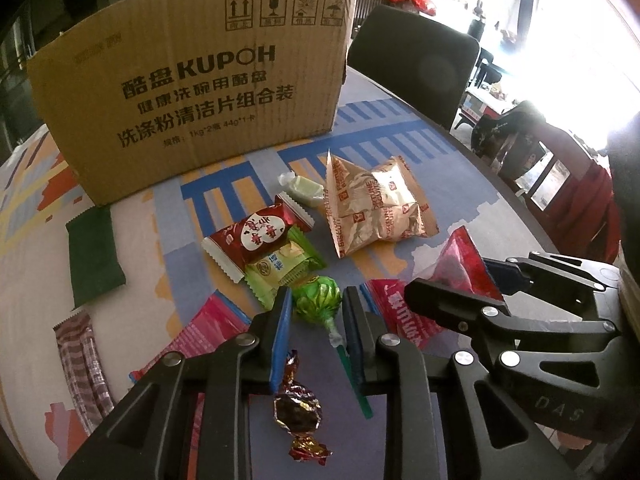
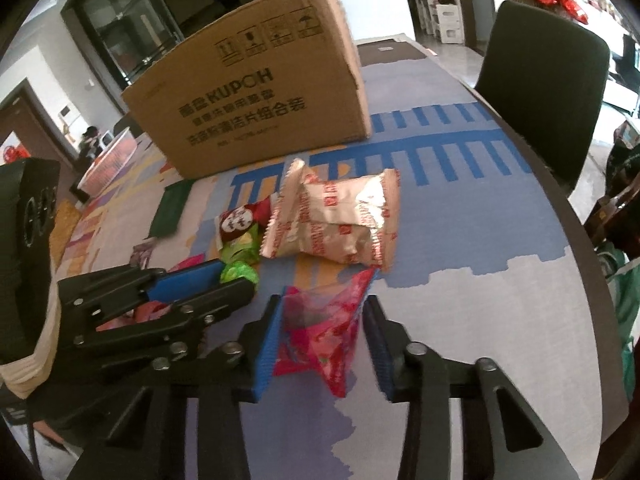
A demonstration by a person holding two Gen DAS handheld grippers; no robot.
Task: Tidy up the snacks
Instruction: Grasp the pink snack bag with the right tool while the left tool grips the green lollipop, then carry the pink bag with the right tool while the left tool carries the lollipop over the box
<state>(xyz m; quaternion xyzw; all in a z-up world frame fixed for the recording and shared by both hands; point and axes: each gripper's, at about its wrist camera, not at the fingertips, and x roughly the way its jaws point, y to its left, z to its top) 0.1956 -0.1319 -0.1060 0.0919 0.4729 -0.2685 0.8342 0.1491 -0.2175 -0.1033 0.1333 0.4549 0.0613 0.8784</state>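
Observation:
Snacks lie on the patterned table in front of a KUPOH cardboard box [image 1: 192, 92] [image 2: 256, 92]. My left gripper [image 1: 316, 300] is open, its fingers either side of a green-wrapped lollipop [image 1: 318, 300]; a foil candy [image 1: 298, 408] lies below it. My right gripper [image 2: 322, 312] is open around a pink-red triangular packet [image 2: 320, 332], which also shows in the left wrist view [image 1: 460, 268]. A gold biscuit packet [image 1: 372, 208] [image 2: 336, 220], a red candy [image 1: 260, 236] and a green packet [image 1: 280, 268] lie between the grippers and the box.
A dark green sachet [image 1: 94, 256] and a striped bar [image 1: 82, 364] lie at the left. A pink packet [image 1: 208, 332] lies under the left gripper. A black chair [image 1: 412, 64] [image 2: 540, 80] stands past the table's right edge.

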